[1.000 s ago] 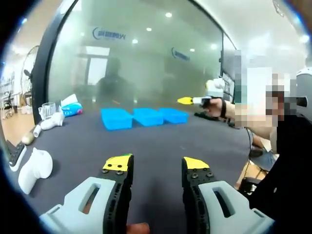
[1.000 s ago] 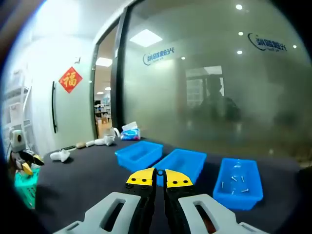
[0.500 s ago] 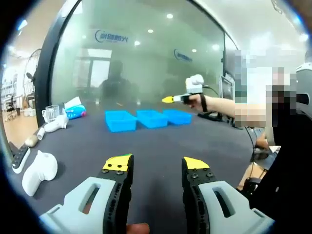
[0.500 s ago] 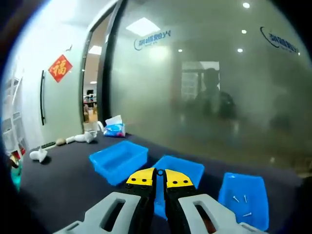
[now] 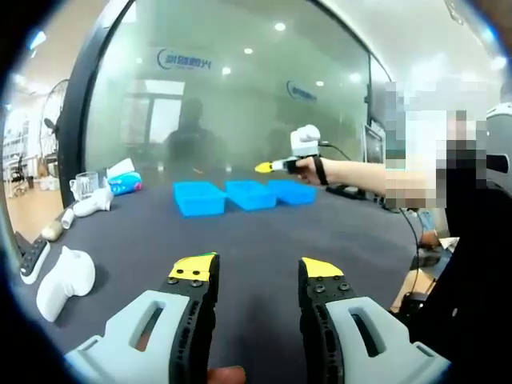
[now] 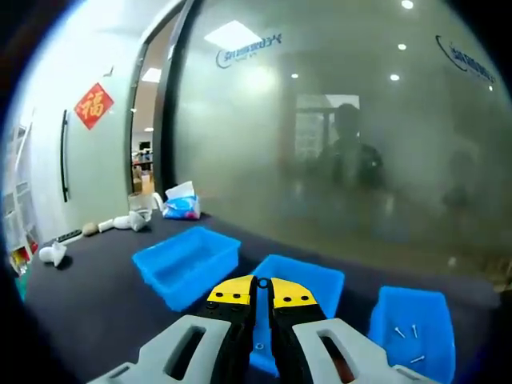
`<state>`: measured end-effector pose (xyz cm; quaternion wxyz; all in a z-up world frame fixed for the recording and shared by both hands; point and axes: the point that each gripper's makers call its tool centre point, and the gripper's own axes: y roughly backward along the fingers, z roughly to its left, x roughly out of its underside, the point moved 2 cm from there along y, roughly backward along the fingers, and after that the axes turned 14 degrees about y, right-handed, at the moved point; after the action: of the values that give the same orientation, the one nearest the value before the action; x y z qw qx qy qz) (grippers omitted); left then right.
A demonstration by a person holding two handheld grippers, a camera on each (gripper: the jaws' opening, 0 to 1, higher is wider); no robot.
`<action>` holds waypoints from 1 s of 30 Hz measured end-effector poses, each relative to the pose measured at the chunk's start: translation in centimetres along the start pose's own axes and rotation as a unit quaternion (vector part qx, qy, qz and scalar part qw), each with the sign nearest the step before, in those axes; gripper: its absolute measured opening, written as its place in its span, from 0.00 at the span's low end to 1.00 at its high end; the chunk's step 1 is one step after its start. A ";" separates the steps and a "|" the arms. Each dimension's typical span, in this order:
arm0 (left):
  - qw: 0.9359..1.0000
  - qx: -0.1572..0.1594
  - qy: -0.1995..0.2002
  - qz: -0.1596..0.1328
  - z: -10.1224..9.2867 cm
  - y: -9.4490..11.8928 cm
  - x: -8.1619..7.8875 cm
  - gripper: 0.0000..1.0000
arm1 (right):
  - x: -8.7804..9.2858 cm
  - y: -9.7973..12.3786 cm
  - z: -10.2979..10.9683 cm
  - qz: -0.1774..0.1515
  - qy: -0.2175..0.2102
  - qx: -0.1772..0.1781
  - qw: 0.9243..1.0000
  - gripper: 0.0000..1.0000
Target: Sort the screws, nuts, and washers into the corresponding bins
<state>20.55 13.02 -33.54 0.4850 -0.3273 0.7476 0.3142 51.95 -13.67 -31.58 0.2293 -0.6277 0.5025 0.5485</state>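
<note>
Three blue bins (image 6: 186,260), side by side

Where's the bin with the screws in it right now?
In the right gripper view, the bin holding screws sits at the lower right on the dark table, last in a row of three blue bins, just right of the middle bin.

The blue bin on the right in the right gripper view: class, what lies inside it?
A few small screws lie on the floor of the right-hand blue bin. Its near end runs into the view's edge, so anything there is unseen.
</note>
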 end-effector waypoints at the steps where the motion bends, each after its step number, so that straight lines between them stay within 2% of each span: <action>1: 1.000 0.000 0.000 0.000 0.0 0.0 0.0 0.38 | 0.0 0.0 0.0 0.000 0.001 0.000 1.000 0.04; 6: 1.000 -0.003 -0.002 -0.001 0.1 0.1 -0.1 0.39 | 0.0 0.0 -0.3 0.000 0.009 0.006 1.000 0.05; 10: 1.000 -0.004 -0.004 -0.002 0.1 0.1 -0.1 0.39 | 0.1 0.2 -0.2 -0.002 0.019 0.005 1.000 0.17; 18: 1.000 -0.001 -0.008 0.001 -0.2 0.1 -0.2 0.40 | 1.1 1.3 -0.2 0.001 0.017 -0.002 1.000 0.23; 25: 1.000 0.002 -0.012 -0.001 -0.7 -0.1 -0.5 0.40 | 2.0 4.1 0.0 -0.007 0.012 -0.007 1.000 0.26; 30: 1.000 0.005 -0.012 -0.001 -1.0 -0.3 -0.6 0.40 | 2.8 8.1 1.0 -0.022 0.016 -0.020 0.999 0.29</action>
<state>20.51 12.18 -32.71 0.4960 -0.3220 0.7427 0.3141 44.02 -17.05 -32.29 0.2208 -0.6517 0.4812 0.5431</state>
